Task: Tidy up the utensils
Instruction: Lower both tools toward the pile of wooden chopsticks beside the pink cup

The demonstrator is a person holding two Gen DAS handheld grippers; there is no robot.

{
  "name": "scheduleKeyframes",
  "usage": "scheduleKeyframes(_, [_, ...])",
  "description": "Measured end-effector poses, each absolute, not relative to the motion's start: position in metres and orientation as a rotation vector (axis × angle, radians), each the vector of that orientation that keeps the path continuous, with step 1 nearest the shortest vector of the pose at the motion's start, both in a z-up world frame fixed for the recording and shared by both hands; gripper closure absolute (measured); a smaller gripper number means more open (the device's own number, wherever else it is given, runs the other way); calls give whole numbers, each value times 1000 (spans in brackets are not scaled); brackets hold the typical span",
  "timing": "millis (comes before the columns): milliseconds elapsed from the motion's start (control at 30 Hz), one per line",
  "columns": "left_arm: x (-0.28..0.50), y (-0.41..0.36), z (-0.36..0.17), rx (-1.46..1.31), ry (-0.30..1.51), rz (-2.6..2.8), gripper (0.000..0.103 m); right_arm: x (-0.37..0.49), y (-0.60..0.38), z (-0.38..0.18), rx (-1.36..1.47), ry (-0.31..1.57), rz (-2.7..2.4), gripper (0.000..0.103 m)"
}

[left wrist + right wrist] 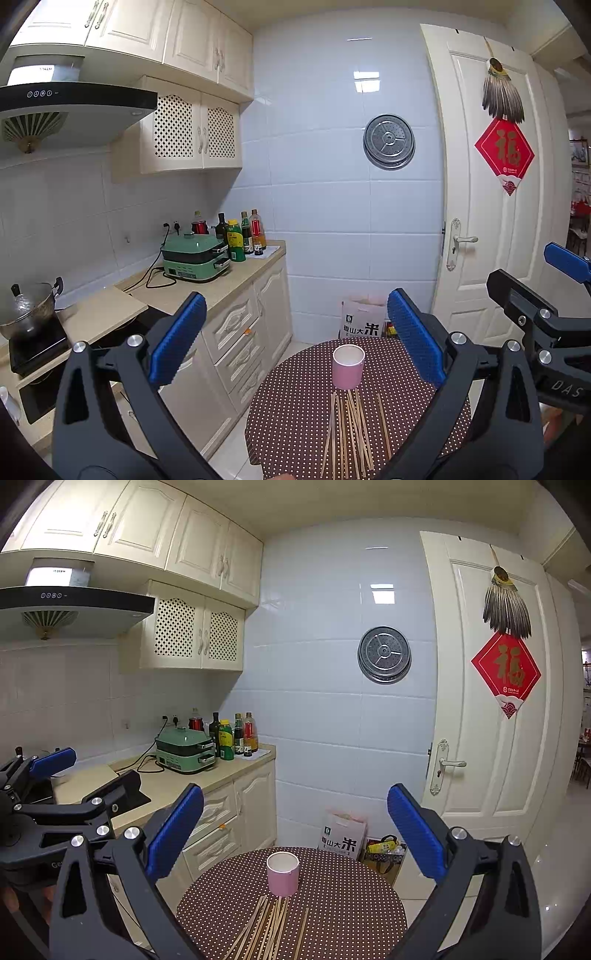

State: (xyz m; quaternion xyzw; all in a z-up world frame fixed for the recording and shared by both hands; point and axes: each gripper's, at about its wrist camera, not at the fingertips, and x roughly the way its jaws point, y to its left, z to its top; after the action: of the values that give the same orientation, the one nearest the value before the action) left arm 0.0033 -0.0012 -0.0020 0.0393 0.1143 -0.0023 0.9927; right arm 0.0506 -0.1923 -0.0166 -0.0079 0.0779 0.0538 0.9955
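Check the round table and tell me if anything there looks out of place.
The wooden chopsticks lie loose on the dotted tablecloth, fanned and crossing in an untidy pile in front of the pink cup, which stands upright and looks empty. One chopstick lies apart to the right. Both tools hang open above.

a green electric cooker (195, 258) sat on the beige counter (221, 284), plugged in, with sauce bottles (242, 236) just beside it. a metal steamer tray (388, 142) hung on the tiled wall. a red diamond decoration (504, 149) hung on the white door (480, 240). a rice bag (360, 321) stood on the floor.
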Motion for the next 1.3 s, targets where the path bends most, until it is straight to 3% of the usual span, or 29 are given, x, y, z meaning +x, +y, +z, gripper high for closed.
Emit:
scheduleKeyframes(800, [39,15,-29,92,328,0,7,83,-179,-39,-3,273,99,7])
scheduleKeyframes(1300, [145,26,-128,107,656,-165,7,160,-167,-126,64,590,78,7])
